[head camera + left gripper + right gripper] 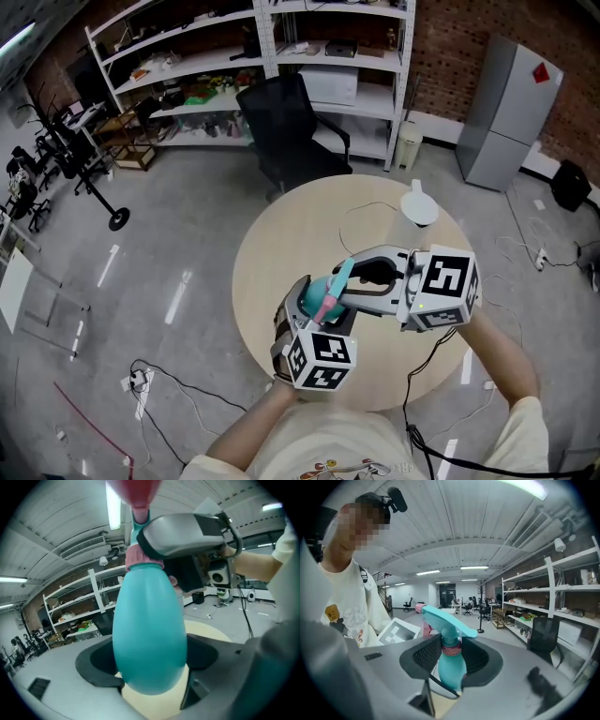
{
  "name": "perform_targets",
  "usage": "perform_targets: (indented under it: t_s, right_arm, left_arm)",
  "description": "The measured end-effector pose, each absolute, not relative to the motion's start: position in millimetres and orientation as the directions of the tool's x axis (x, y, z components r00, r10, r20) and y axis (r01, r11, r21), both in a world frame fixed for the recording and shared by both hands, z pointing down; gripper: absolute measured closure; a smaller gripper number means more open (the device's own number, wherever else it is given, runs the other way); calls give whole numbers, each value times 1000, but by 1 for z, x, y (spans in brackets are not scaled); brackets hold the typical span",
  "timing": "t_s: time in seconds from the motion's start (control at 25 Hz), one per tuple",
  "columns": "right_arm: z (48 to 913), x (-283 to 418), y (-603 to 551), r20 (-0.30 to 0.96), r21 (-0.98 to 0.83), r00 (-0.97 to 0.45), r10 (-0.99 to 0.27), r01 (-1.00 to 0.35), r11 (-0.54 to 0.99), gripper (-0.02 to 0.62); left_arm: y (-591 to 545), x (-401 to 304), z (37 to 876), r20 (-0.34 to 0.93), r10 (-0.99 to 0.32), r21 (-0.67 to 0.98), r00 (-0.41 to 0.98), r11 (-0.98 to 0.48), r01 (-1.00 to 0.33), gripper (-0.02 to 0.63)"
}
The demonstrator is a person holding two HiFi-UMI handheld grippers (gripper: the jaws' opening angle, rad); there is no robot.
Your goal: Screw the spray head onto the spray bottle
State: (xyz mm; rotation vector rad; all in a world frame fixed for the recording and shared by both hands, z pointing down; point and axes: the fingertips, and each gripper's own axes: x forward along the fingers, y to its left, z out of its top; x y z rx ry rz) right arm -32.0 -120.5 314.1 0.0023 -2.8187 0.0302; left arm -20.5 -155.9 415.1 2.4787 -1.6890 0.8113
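Observation:
My left gripper (311, 305) holds a teal spray bottle (313, 292) above the round table, shut on its belly. In the left gripper view the bottle (149, 630) fills the gap between the jaws of my left gripper (150, 670), neck pointing away. The teal spray head (446, 623), with a pink nozzle and a pink collar (451, 649), sits on the neck. My right gripper (451, 657) is shut on that collar. In the head view, my right gripper (351, 281) reaches in from the right to the spray head (339, 276). The neck thread is hidden.
Both grippers hang over the near part of the beige round table (281, 234). A white object (419, 206) and a thin cable lie at its far right. A black office chair (291, 131), shelves (328, 56) and a grey cabinet (511, 112) stand beyond.

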Motion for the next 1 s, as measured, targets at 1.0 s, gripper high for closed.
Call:
perform_targets:
  t_s: [1.0]
  right_arm:
    - [322, -7, -78, 446, 21, -884, 138, 164, 986, 357]
  left_arm:
    - [-70, 14, 436, 578, -232, -18, 782, -962, -272, 198]
